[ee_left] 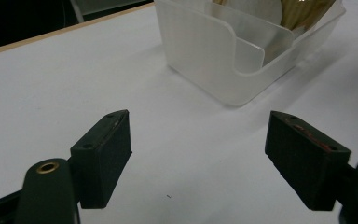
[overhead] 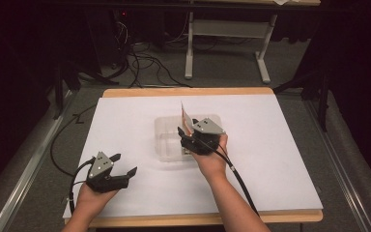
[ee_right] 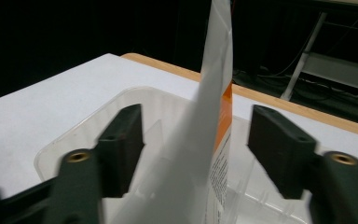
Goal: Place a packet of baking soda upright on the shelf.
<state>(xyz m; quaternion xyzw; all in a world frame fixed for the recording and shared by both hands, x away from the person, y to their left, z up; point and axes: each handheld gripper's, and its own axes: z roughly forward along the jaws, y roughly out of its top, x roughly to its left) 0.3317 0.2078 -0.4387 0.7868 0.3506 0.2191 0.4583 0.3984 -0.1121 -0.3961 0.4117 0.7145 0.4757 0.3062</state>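
Both hand-held grippers released: right hand-held gripper (ee_right: 196,144) straddles upright packet (ee_right: 216,93), its base hidden in clear container (ee_right: 74,135); left hand-held gripper (ee_left: 198,158) empty.

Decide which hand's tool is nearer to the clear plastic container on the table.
Right. The right tool is over the clear plastic container, its open jaws either side of an upright packet standing in it. The left tool sits apart, on the white tabletop nearer the person.

Frosted, translucent plastic box (overhead: 166,140) with smooth walls, on a matt white sheet (overhead: 125,130) edged in pale wood. Thin white-and-orange paper packet (ee_right: 214,116) between matt black jaw pads.
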